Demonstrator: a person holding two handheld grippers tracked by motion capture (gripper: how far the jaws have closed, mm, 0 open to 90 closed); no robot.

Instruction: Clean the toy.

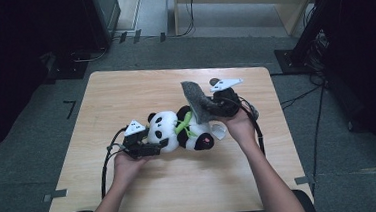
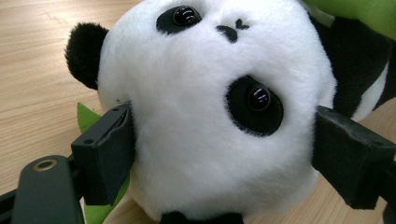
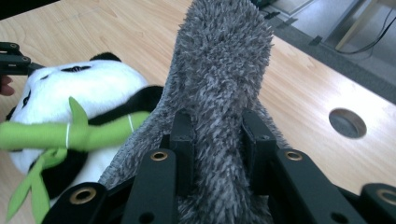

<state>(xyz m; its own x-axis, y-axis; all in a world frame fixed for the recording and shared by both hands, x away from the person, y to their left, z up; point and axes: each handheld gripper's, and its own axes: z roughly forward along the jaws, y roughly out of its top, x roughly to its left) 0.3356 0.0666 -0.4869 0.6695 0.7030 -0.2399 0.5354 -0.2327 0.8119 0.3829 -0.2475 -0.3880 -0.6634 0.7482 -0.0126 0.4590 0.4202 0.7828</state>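
Left hand-held gripper (image 2: 219,154) clamped round panda head (image 2: 210,116), right hand-held gripper (image 3: 217,140) pinching grey cloth (image 3: 222,70) seemingly above panda body.

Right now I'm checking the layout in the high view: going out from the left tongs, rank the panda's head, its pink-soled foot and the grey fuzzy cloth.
1. panda's head: between the left tongs, gripped.
2. pink-soled foot: to the right, at the toy's far end.
3. grey fuzzy cloth: farther right, raised, held by the right tongs.
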